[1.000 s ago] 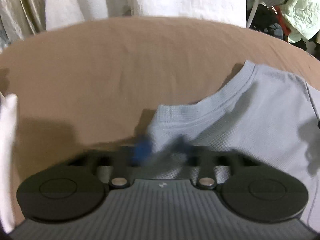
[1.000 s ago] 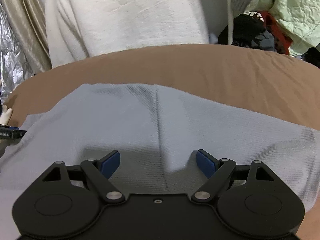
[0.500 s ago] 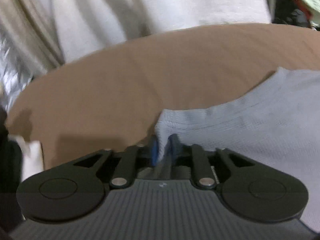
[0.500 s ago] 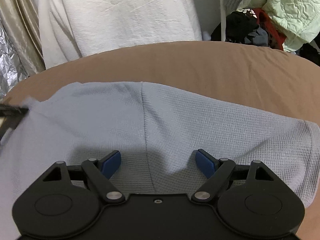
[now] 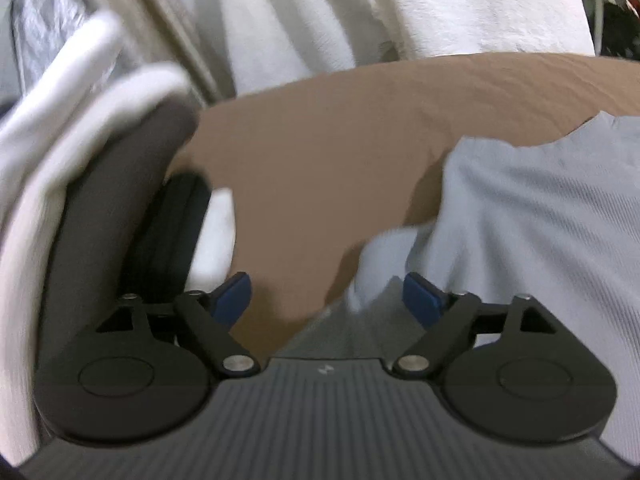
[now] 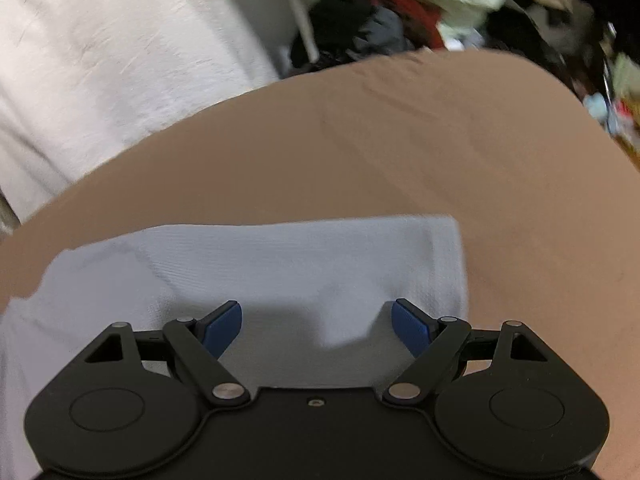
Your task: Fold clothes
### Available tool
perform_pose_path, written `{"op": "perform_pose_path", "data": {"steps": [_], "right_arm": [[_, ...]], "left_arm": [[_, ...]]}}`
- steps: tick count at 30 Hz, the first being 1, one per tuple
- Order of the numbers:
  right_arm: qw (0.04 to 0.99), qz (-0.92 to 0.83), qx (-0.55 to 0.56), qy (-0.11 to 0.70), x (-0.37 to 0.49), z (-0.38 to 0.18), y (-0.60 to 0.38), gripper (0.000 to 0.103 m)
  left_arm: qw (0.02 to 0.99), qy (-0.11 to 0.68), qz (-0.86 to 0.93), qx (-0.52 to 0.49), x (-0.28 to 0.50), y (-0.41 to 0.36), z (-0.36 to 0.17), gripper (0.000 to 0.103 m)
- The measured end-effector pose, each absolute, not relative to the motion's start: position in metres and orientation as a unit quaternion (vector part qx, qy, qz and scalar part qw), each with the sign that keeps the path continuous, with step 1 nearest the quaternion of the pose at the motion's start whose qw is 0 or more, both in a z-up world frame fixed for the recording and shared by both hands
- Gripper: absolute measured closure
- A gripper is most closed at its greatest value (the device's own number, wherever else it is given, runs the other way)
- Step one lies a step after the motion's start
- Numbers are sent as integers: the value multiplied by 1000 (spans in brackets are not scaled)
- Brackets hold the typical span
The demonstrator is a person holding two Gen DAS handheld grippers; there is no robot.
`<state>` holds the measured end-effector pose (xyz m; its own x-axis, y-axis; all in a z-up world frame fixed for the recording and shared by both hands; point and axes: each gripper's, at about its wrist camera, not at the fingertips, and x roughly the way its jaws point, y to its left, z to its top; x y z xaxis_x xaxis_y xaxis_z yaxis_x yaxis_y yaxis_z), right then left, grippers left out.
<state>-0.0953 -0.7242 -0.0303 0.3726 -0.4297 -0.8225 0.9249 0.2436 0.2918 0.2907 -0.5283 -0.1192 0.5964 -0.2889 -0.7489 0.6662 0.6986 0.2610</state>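
Note:
A light blue-grey knit shirt [image 5: 540, 208] lies on the brown cloth surface [image 5: 340, 128]. In the left wrist view my left gripper [image 5: 327, 300] is open, with a bunched edge of the shirt lying loose by its right finger. In the right wrist view the shirt [image 6: 280, 264] lies flat under my right gripper [image 6: 317, 326], which is open and empty just above it; the shirt's hemmed end is at the right. Both views are motion-blurred.
A stack of folded white, grey and black clothes [image 5: 100, 184] sits at the left of the left wrist view. White fabric [image 6: 100, 60] hangs behind the surface. A heap of dark, red and green clothes [image 6: 400, 12] lies beyond the far edge.
My left gripper was shut on the shirt's edge half a second ago; it has opened and let go. Both grippers have swung, the left view leftward and the right view rightward.

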Motion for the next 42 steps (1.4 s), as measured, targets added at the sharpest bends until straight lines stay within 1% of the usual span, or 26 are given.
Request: {"op": "perform_pose_path", "data": {"steps": [2,7,9,11,13,14,15,16,17,18,19,20,21,23,25,26,27,29,31,32,33,34,35,37,39,42], "right_arm": [[719,-455,427,307,-104,-36,-716,17],[716,-432,435,334,-105,-40,-700,17],[715,-432,459,303,-114,-40,-699,17],[697,-436,511,250,-127,-55,-702,17],[697,-453,506,231,-121,-64,-703,16],[702,-465,493,220,-116,-66,-703,16],[708,-478,475,211,-111,-67,-702,13],[716,-492,450,207,-103,-67,-700,13],[725,-506,421,202,-95,-67,-699,17],[736,-524,379,203,-86,-67,-697,43],[740,-544,329,220,-75,-66,-697,64],[743,-553,294,234,-69,-63,-695,92],[749,-555,279,230,-69,-58,-693,96],[758,-558,253,225,-71,-47,-689,96],[746,-580,235,228,-80,-40,-688,101],[736,-595,223,235,-82,-41,-691,101],[722,-610,217,245,-83,-44,-695,103],[684,-641,228,263,-94,-53,-708,103],[675,-635,281,248,-107,-65,-717,103],[673,-633,299,239,-112,-67,-719,103],[670,-636,302,237,-112,-63,-718,102],[667,-638,304,236,-109,-57,-715,100],[668,-638,305,232,-106,-50,-710,92],[681,-630,300,221,-97,-38,-700,90],[702,-614,290,213,-88,-23,-688,79],[736,-585,273,203,-76,-1,-675,75]], "left_arm": [[843,374,-278,269,294,-520,-136,16],[849,382,-278,235,306,-508,-156,7],[845,396,-289,212,311,-507,-158,23],[842,418,-296,170,316,-501,-160,33],[843,416,-301,157,313,-500,-160,61],[845,406,-303,171,309,-502,-158,86],[847,395,-304,185,304,-505,-157,97],[852,379,-293,209,298,-509,-154,97],[860,357,-276,237,292,-515,-148,98],[867,334,-259,265,286,-520,-141,98],[874,302,-239,298,280,-525,-138,98],[878,267,-218,331,273,-529,-137,98],[878,261,-207,343,272,-531,-139,98],[876,270,-192,351,274,-533,-145,96],[874,289,-173,349,280,-533,-153,87],[874,309,-160,339,285,-531,-159,70],[879,321,-153,317,290,-528,-158,59],[892,337,-142,264,300,-520,-153,53],[909,326,-126,228,283,-502,-136,37],[916,319,-126,209,269,-487,-126,20],[922,314,-129,189,254,-470,-117,14],[928,306,-127,169,238,-451,-109,14],[934,299,-122,155,223,-431,-103,14],[940,292,-103,140,199,-391,-99,14],[946,289,-76,124,185,-351,-101,12],[933,350,-34,75,193,-308,-106,11]]}}
